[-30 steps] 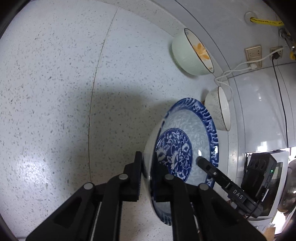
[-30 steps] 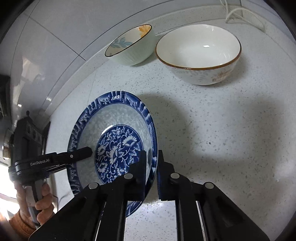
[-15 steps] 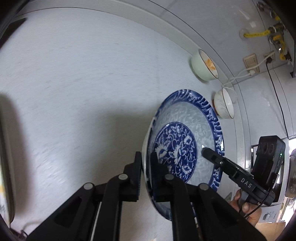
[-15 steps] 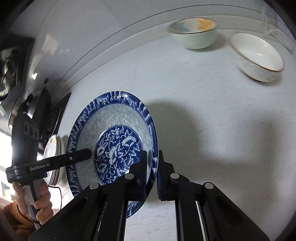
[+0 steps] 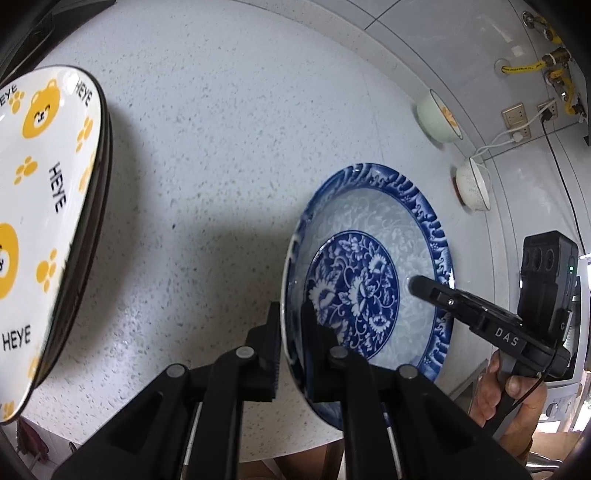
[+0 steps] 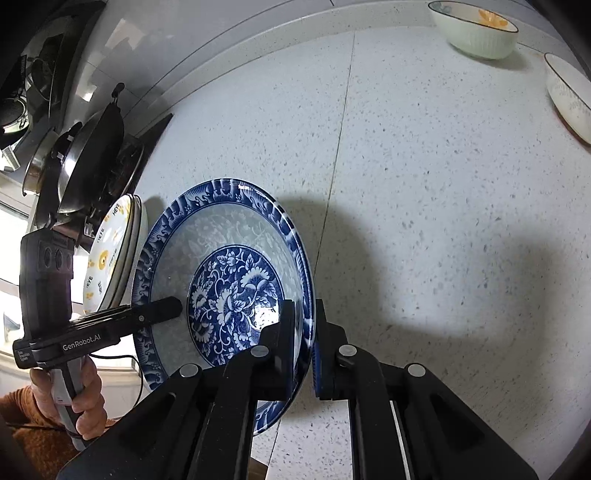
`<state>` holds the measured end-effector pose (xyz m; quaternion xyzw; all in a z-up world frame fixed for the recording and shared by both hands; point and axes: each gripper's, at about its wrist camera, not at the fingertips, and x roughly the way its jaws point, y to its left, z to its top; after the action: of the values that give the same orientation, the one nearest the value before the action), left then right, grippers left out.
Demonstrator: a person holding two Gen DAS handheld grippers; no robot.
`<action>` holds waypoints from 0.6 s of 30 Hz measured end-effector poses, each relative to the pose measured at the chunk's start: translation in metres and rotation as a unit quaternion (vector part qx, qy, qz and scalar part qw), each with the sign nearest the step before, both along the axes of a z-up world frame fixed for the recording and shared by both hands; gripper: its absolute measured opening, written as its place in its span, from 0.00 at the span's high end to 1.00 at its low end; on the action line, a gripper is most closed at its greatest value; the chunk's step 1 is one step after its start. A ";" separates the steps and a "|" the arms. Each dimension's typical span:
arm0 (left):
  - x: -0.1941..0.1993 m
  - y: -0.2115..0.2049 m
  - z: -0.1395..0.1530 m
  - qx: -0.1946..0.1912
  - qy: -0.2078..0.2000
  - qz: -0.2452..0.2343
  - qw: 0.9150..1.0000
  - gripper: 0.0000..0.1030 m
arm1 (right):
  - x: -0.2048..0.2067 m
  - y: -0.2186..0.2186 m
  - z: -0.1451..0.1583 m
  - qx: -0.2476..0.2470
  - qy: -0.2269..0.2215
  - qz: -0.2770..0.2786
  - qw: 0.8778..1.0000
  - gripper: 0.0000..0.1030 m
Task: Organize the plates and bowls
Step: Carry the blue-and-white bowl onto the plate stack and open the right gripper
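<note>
Speckled white counter below; left gripper and right gripper both pinch blue flower plate rim, bear plates nearby.

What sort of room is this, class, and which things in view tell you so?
Most likely a home kitchen. A speckled stone countertop carries bowls and plates, a lidded pan sits on what looks like a stove at its end, and a yellow gas pipe runs along the tiled wall.
</note>
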<state>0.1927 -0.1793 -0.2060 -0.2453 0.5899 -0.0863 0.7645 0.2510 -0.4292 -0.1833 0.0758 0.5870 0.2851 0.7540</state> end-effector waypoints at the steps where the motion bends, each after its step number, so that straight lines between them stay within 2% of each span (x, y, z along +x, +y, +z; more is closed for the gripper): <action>1: 0.000 -0.001 0.000 -0.003 -0.001 0.001 1.000 0.91 | 0.000 0.001 0.000 -0.002 -0.001 0.001 1.000 0.93; 8: 0.008 -0.021 0.000 0.003 -0.008 -0.021 1.000 0.90 | 0.001 -0.008 0.000 -0.008 -0.008 -0.014 1.000 0.93; 13: 0.009 -0.022 0.001 0.006 -0.005 -0.036 0.999 0.89 | 0.001 -0.017 0.001 0.005 -0.010 -0.030 0.999 0.92; 14: 0.010 -0.022 0.002 0.007 -0.006 -0.036 0.999 0.89 | 0.001 -0.015 0.001 0.007 -0.009 -0.033 0.999 0.91; 18: 0.006 -0.015 0.018 0.026 -0.036 -0.036 0.998 0.89 | 0.001 -0.024 0.002 0.004 -0.016 -0.048 0.999 0.77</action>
<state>0.1986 -0.1943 -0.1875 -0.2008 0.5723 -0.1076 0.7878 0.2517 -0.4531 -0.1810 0.1023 0.5695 0.2523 0.7756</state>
